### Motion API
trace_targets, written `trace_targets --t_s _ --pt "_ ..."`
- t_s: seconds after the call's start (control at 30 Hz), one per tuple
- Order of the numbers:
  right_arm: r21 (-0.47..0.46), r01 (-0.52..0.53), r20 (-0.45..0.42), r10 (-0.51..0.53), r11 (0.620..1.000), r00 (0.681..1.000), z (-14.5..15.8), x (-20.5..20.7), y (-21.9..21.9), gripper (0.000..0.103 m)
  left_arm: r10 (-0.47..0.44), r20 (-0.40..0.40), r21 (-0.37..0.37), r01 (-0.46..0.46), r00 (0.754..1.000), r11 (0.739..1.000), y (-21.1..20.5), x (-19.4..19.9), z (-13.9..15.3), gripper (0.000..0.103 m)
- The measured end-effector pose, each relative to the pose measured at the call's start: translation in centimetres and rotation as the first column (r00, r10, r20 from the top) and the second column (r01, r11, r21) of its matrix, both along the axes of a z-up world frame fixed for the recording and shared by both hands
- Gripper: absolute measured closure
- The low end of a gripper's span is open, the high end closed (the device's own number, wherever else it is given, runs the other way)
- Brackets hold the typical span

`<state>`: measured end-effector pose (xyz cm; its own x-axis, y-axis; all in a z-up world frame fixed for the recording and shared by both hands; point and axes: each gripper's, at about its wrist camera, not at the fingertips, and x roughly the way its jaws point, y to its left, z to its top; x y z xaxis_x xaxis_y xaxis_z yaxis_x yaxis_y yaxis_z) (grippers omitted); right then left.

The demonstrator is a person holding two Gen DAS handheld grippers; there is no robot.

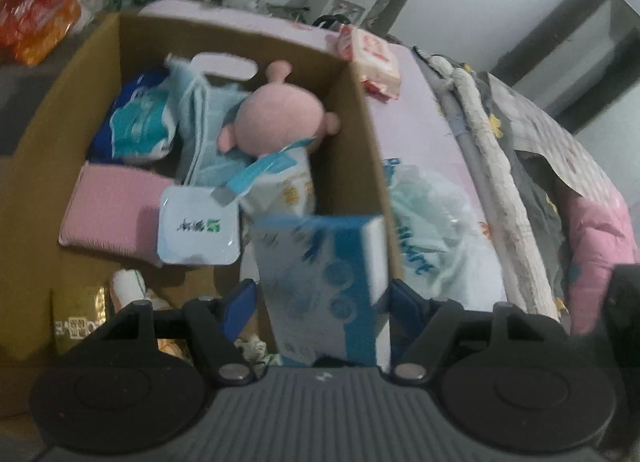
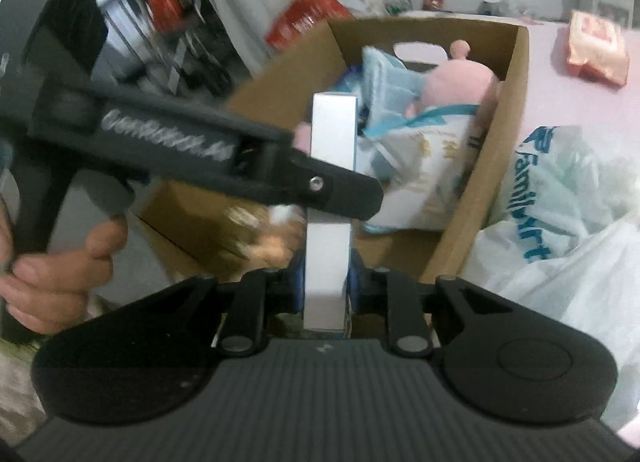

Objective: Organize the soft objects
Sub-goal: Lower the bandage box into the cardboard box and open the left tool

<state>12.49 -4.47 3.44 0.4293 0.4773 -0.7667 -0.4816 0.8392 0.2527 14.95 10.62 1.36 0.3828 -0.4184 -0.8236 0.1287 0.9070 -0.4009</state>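
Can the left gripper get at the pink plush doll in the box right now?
Probably not. The left gripper is shut on the blue and white box, as is the right gripper, so its jaws are occupied. The pink plush doll lies uncovered in the cardboard box, past that load.

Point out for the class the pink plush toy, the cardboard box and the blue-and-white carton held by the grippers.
pink plush toy point(image 1: 278, 120), left wrist view, on its round head.
cardboard box point(image 1: 360, 134), left wrist view, on its right wall.
blue-and-white carton point(image 1: 320, 282), left wrist view, on its printed face.
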Motion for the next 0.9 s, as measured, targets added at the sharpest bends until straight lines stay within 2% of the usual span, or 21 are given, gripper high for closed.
trace_targets --t_s 0.1,0.2,0.23,0.4,0.5,0.57,0.67,0.73,0.8,0.9 --pt "-0.115 0.0 0.002 0.0 0.993 1.0 -1.1 -0.2 1.8 0.081 0.006 -0.026 -0.037 -0.007 1.0 0.999 0.6 0.7 -1.7 0.031" --pt "-0.17 0.011 0.02 -0.007 0.985 1.0 -1.4 -0.4 2.7 0.081 0.004 -0.054 -0.049 -0.007 0.999 0.999 0.9 1.4 -3.1 0.033" --pt "-0.177 0.014 0.026 -0.01 0.984 1.0 -1.3 -0.4 2.7 0.078 0.003 -0.058 -0.046 -0.006 0.998 0.999 0.9 1.6 -3.3 0.033" --pt "-0.205 0.026 0.051 -0.016 0.978 0.999 -1.3 -0.5 3.0 0.076 -0.014 -0.065 -0.055 0.01 0.998 0.998 0.8 1.9 -3.8 0.033" --pt "-0.18 0.042 0.053 -0.033 0.983 0.998 -1.0 -0.8 2.5 0.074 -0.018 -0.052 -0.066 0.015 0.998 0.998 0.7 1.8 -3.4 0.031" --pt "-0.156 0.053 0.068 -0.042 0.986 0.997 -0.6 -1.0 2.0 0.066 -0.018 -0.031 -0.066 0.016 0.999 0.998 0.9 1.4 -3.0 0.028" --pt "-0.1 0.066 0.117 -0.054 0.993 0.992 0.4 -2.2 0.9 0.051 0.001 0.011 -0.023 -0.001 1.0 1.0 1.0 0.7 -1.9 0.023" --pt "-0.048 0.071 0.167 -0.062 0.996 0.984 1.3 -3.4 -0.1 0.035 0.013 0.054 0.011 -0.014 0.998 1.0 1.1 -0.1 -0.8 0.021" --pt "0.004 0.084 0.215 -0.083 0.996 0.973 1.9 -4.5 -1.1 0.023 0.022 0.104 0.041 -0.026 0.994 0.999 1.2 -1.3 0.7 0.019" --pt "0.078 0.1 0.277 -0.118 0.992 0.953 2.9 -6.6 -2.6 0.017 0.017 0.209 0.09 -0.036 0.978 0.995 1.3 -3.9 3.4 0.009"
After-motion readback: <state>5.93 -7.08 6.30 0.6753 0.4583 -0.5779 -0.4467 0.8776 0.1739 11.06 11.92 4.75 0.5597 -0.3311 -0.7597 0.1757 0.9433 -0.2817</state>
